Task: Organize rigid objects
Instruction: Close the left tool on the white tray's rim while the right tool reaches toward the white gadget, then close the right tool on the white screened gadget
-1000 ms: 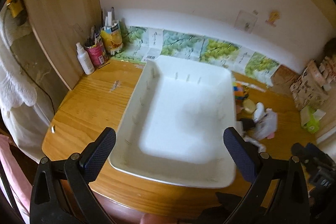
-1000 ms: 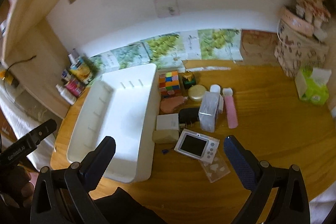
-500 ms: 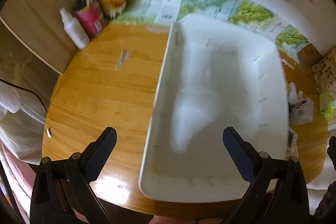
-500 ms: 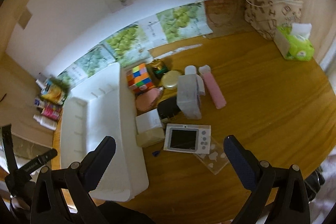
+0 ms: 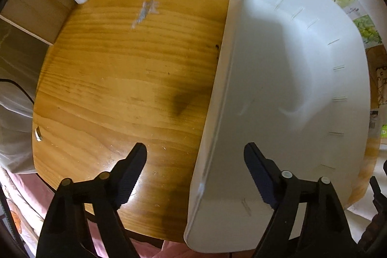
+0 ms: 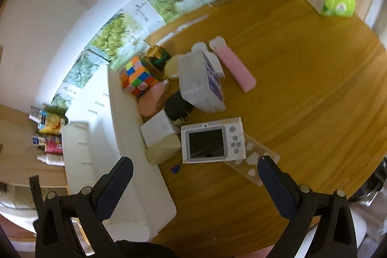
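Since the earlier frame the left tool (image 5: 194, 162) had dropped close over the table (image 5: 125, 69) and turned to look straight down, so that the near left rim of the white bin (image 5: 285, 98) now ran up between its fingers; the right tool (image 6: 194, 179) had also sunk and rolled, bringing the pile of small things closer. The left tool's jaws were closing, one finger outside the bin wall over bare wood, the other inside over the bin floor, neither pad yet pressing on the wall. The right tool's fingers stood wide apart and empty, above the table's near edge, with the white camera (image 6: 211, 140) just beyond them.

The bin lay at the table's left part, empty, its right wall touching or just beside the white box (image 6: 158, 129); the colour cube (image 6: 136, 76), the clear case (image 6: 202, 82) and the pink bar (image 6: 234, 67) crowded further toward the back edge.

The step seemed to be steadying the bin by its wall. To do it well, the pads should probably meet the wall squarely below the rim lip, deep enough not to slip off, and close gently, since thin plastic may flex. The bin's near corner overhung the table edge, so any pull toward the person risked tipping it.
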### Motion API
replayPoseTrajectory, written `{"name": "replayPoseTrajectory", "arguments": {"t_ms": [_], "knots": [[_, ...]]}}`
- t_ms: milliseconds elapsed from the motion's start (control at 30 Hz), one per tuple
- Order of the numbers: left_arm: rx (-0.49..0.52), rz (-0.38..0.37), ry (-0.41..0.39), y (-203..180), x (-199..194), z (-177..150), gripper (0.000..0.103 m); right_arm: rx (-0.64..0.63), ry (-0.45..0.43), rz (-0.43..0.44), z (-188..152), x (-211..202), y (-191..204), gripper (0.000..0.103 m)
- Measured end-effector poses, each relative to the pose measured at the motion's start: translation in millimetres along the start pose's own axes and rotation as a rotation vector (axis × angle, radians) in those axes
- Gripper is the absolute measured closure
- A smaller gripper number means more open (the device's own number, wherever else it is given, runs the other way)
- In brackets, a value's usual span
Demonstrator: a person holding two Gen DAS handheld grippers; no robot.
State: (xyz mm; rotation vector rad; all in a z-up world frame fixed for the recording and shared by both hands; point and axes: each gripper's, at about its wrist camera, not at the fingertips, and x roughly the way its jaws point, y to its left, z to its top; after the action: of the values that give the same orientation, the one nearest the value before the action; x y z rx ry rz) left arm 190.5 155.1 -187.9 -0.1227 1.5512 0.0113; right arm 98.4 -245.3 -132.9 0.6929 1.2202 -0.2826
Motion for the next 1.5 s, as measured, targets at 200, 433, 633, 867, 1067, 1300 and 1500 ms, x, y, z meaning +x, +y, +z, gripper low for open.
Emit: {"name": "replayPoseTrajectory", "arguments": {"t_ms": [200,433,633,867,1067,1300,1500], "knots": [[-0.003,0.011,0.067,3.2,12.9,1.1,0.05,0.056,0.038,-0.024,6.1,21.9,-10.2,0.0],[-0.036,0.005,0.125,15.1,23.9,8.1,0.062,0.045,0.088,-0.055,11.3,46.3,-14.2,0.0],[-0.015,-0.03,0.147,10.8,22.9,4.7,0.083,-0.007,0.126,-0.099,17.3,61.7,-9.9,0.0],[0.047,-0.016,0.161,-3.3,20.6,-6.0,0.097,-0.079,0.173,-0.17,28.4,76.6,-2.6,0.0],[0.09,-0.001,0.144,-22.1,16.7,-20.3,0.098,-0.147,0.23,-0.222,33.3,93.4,3.3,0.0],[0.113,0.016,0.134,-28.8,27.2,-22.3,0.098,-0.189,0.271,-0.234,35.1,109.9,8.4,0.0],[0.152,0.039,0.121,-38.4,30.0,-13.5,0.098,-0.237,0.282,-0.237,39.8,120.1,21.2,0.0]]}}
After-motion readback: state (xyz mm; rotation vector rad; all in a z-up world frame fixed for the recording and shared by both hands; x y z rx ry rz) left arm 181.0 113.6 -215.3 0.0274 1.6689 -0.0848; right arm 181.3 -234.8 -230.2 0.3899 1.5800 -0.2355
